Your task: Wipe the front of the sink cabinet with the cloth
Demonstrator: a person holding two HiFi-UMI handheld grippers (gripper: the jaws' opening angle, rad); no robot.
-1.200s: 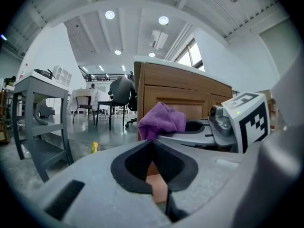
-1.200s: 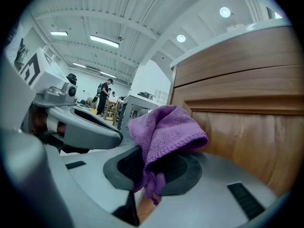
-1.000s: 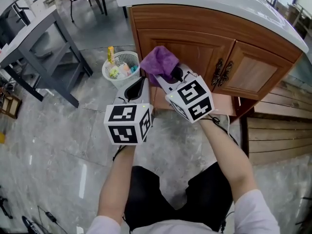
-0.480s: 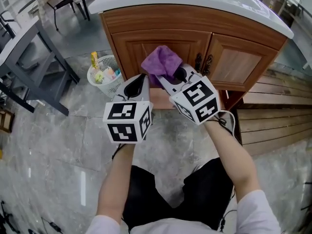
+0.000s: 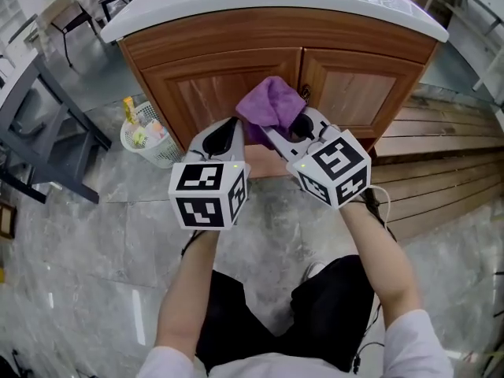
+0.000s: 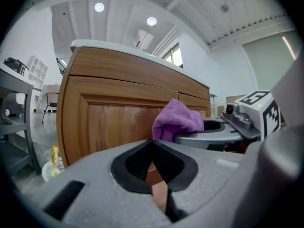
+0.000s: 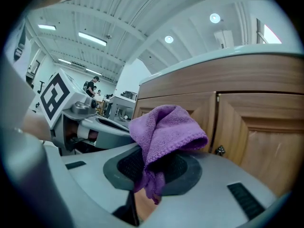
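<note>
The only printing to be seen is the black-and-white square patterns on each gripper's cube, which spell nothing; the packets in the white basket (image 5: pixel 146 136) by the cabinet's left corner are too small to read; the cloth (image 5: pixel 272 105) is purple, soft and nubbly like microfibre, with a stitched hem, bunched into a loose fold that stands up above the jaws while a short tail hangs down between them; the right gripper (image 5: pixel 273 132) is clenched on it, the black pads pinching the lower part of the fold, and holds it up in front of the sink cabinet (image 5: pixel 205 93), about where its two panelled doors meet and near the dark handles (image 5: pixel 304 93); whether the cloth touches the wood I cannot tell; the cabinet is warm brown wood under a white top (image 5: pixel 197 6); the left gripper (image 5: pixel 227 131) hangs just beside the right one, a little to its left, its jaws closed together on nothing; grey marbled floor (image 5: pixel 79 250) lies below, with wooden slats (image 5: pixel 441 172) at the right.
</note>
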